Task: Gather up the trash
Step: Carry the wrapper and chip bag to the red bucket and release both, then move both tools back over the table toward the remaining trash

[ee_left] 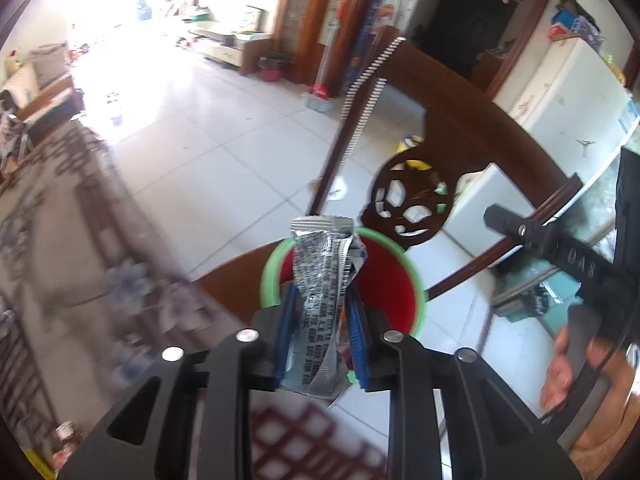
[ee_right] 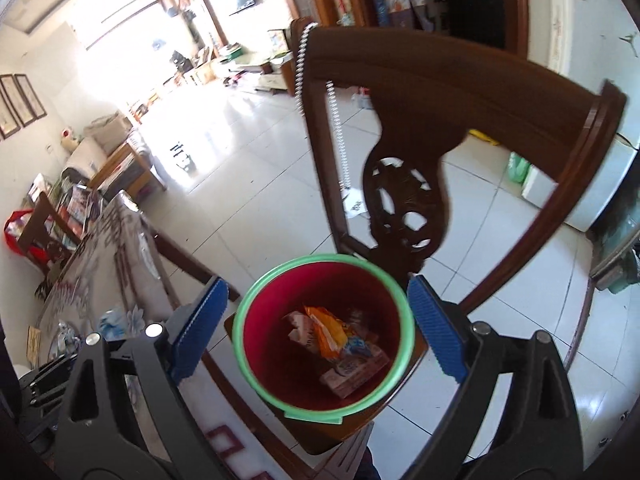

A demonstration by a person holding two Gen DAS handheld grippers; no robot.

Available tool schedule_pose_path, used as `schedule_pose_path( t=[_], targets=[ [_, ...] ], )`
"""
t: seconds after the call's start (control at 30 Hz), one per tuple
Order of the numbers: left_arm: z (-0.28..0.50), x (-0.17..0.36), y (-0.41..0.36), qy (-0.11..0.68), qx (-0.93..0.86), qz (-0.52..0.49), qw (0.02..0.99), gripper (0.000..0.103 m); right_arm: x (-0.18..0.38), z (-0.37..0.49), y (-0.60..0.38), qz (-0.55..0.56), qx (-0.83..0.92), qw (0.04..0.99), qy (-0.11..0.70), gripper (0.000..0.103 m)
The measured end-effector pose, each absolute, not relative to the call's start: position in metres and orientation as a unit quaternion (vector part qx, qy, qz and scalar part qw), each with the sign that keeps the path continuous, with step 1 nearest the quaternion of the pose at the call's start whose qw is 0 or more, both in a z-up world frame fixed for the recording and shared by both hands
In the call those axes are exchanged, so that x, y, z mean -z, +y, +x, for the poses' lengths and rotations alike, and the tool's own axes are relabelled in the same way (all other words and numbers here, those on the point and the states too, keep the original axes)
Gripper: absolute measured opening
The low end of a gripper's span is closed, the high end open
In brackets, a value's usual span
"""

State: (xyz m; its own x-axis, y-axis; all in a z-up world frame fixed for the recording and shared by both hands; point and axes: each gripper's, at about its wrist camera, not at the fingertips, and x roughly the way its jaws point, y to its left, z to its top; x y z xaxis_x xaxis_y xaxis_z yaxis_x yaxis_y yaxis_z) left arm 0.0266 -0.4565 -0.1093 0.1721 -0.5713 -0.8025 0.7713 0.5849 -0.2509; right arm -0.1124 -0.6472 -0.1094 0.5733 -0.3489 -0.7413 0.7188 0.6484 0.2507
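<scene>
Carrying a silver wrapper (ee_left: 320, 280) clamped in our left gripper (ee_left: 320, 320), we hover over the red bin (ee_right: 256, 336) at lower centre. Our right gripper (ee_right: 316, 328) hangs spread, empty. Next we should loosen the left to drop it in.

We note a crinkled, glossy foil wrapper (ee_left: 320, 292), a smooth plastic bin (ee_right: 280, 280), ribbed blue pads (ee_right: 436, 324), a polished wooden chair (ee_right: 460, 80) and glossy floor tiles (ee_right: 260, 184).
</scene>
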Motion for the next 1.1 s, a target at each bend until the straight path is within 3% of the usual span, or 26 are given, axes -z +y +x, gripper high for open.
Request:
schedule_pose_path(
  t=[0.03, 0.07, 0.4, 0.8, 1.1],
  targets=[
    [0.026, 0.109, -0.467, 0.469, 0.45, 0.104, 0.753, 0.068, 0.108, -0.119, -0.648, 0.276, 0.322, 0.842, 0.334, 0.09],
    [0.026, 0.108, -0.472, 0.469, 0.451, 0.099, 0.753, 0.074, 0.107, -0.124, -0.648, 0.277, 0.327, 0.84, 0.332, 0.09],
    [0.015, 0.09, -0.413, 0.45, 0.428, 0.074, 0.78, 0.073, 0.101, -0.117, -0.623, 0.27, 0.302, 0.851, 0.333, 0.09],
    [0.033, 0.054, -0.221, 0.417, 0.255, 0.003, 0.872, 0.073, 0.092, -0.002, -0.491, 0.201, 0.127, 0.896, 0.374, 0.09],
    [0.035, 0.09, -0.075, 0.461, 0.128, -0.042, 0.877, 0.073, 0.092, 0.045, -0.378, 0.138, 0.025, 0.898, 0.417, 0.09]
  ],
)
